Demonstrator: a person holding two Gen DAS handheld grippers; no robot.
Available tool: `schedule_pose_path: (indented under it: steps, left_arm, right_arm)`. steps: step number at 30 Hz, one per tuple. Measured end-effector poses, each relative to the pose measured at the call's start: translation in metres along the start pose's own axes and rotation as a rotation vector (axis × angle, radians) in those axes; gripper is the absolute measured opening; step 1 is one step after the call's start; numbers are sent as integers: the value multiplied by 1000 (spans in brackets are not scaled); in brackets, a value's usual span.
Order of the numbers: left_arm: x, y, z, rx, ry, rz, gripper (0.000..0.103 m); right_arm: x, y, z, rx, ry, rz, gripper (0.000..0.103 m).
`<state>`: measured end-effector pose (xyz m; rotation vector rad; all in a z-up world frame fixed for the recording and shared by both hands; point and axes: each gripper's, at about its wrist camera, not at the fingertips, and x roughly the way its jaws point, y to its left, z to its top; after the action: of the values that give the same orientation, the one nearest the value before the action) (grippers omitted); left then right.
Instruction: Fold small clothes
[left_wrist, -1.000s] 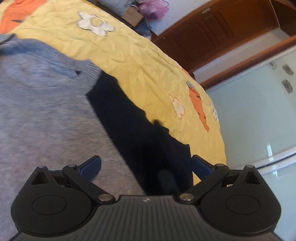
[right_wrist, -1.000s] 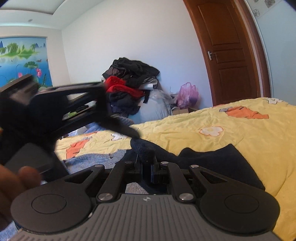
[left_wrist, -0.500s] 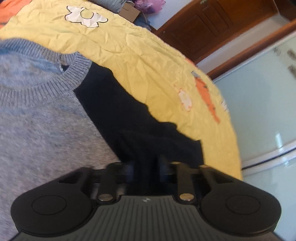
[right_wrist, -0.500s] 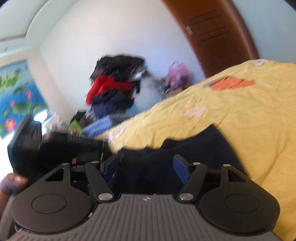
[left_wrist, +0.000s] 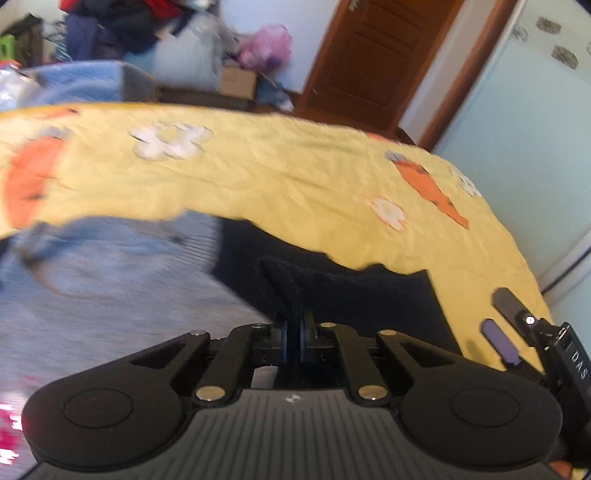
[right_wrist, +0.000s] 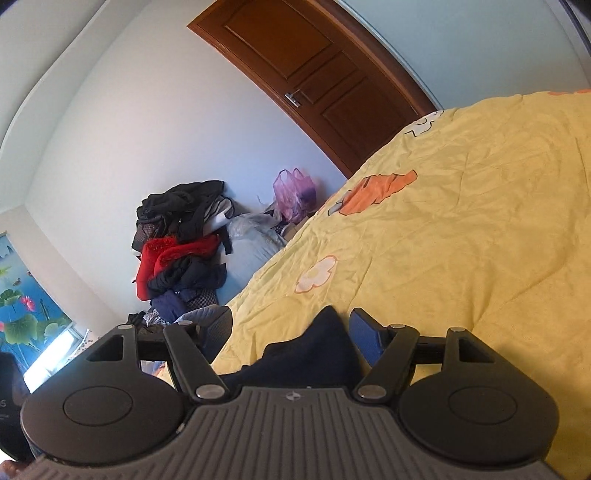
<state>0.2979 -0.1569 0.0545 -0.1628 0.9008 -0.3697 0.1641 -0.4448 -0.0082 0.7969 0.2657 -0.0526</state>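
A dark navy garment (left_wrist: 354, 295) lies on the yellow bedspread (left_wrist: 295, 177), partly over a grey-blue knit sweater (left_wrist: 110, 280). My left gripper (left_wrist: 293, 338) is shut on a raised fold of the navy garment. My right gripper (right_wrist: 291, 332) is open, its blue-padded fingers either side of a peak of the navy garment (right_wrist: 317, 350) without pinching it. The right gripper also shows at the right edge of the left wrist view (left_wrist: 517, 332).
The bedspread (right_wrist: 461, 221) has orange carrot and white flower prints. A pile of clothes (right_wrist: 181, 243), a pink bag (right_wrist: 295, 192) and a brown door (right_wrist: 325, 81) stand beyond the bed. A wardrobe (left_wrist: 535, 129) is to the right.
My left gripper closed on the navy garment and has lifted a fold while swinging. My right gripper opened, let go of the navy cloth and tilted.
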Motion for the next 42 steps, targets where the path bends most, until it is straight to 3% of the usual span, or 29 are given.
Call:
schedule_pose_path:
  steps: [3,8,13,28,30,32,34,36,38,42]
  left_arm:
    - [-20,38,-2,-19,-25,91,5]
    - [-42,112,-2,-73,-43,307,6]
    - [-59,162,-7,-133,-30,383,6]
    - [-39,150,-17,-52,8,468,8]
    - [-44,145,-16,-27,-17,533,9]
    - [-58,139,-17,-36,-103,572,9]
    - [-72,127,-20,-23,-209,555,9]
    - [-75,115,-22,4,-233,496,9]
    - [-63,108,-22,28,-183,421,9]
    - [-26,116,-33,18,-64,394,9]
  right_arm:
    - [3,1,0,-6,7,8,75]
    - [4,3,-1,-11,22,17,75]
    - [6,3,-2,-11,34,18,76]
    - [15,5,-4,-29,62,30,77]
    - [15,4,-4,-33,65,32,77]
    - [16,4,-5,-36,66,33,77]
    - [16,5,-5,-38,67,33,77]
    - [16,6,-6,-47,72,32,77]
    - [18,8,-8,-63,79,32,77]
    - [23,10,-10,-96,98,26,77]
